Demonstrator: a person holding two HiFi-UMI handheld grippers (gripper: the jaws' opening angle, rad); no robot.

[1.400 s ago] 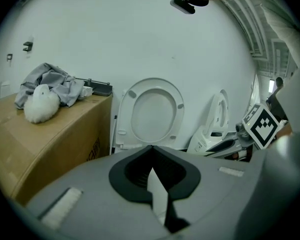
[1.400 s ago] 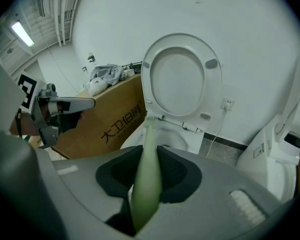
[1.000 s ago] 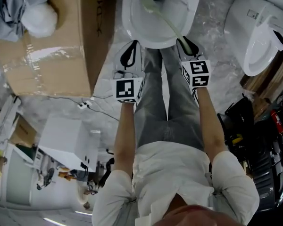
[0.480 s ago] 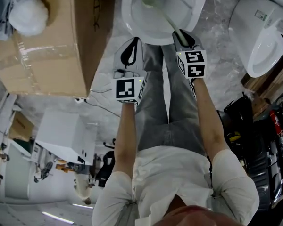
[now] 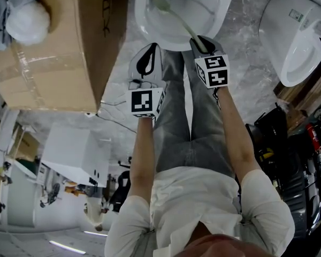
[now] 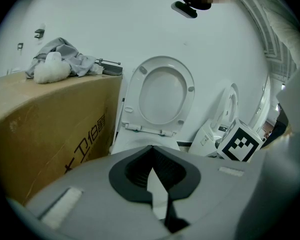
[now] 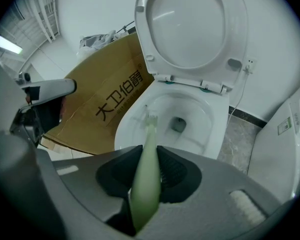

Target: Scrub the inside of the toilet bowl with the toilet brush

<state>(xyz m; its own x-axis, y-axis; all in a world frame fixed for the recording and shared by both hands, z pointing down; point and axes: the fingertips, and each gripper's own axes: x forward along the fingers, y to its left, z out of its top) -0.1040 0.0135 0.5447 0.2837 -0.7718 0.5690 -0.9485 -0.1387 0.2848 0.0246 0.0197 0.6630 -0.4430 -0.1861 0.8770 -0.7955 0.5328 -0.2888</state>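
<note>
The white toilet bowl (image 5: 203, 16) stands at the top of the head view with its seat and lid (image 7: 190, 24) raised. My right gripper (image 5: 202, 42) (image 7: 149, 156) is shut on the pale green toilet brush (image 5: 179, 19) (image 7: 146, 174). The brush runs forward and down into the bowl (image 7: 190, 134). Its bristle head (image 5: 160, 3) (image 7: 150, 116) lies against the bowl's left inner wall, left of the drain hole (image 7: 177, 125). My left gripper (image 5: 148, 58) (image 6: 152, 156) hangs shut and empty just before the bowl's front left rim, beside the person's leg.
A large cardboard box (image 5: 53, 52) (image 6: 45, 119) stands close on the bowl's left, with a white bundle (image 5: 27, 17) and grey cloth on top. A second toilet (image 5: 294, 36) sits at the right. Dark tools and bags (image 5: 289, 143) crowd the right floor. Cables (image 5: 112, 111) trail past a white box (image 5: 75, 154).
My right gripper has moved forward and a little left with the brush. The brush head has swept across to the bowl's left side. The left gripper has stayed put.
</note>
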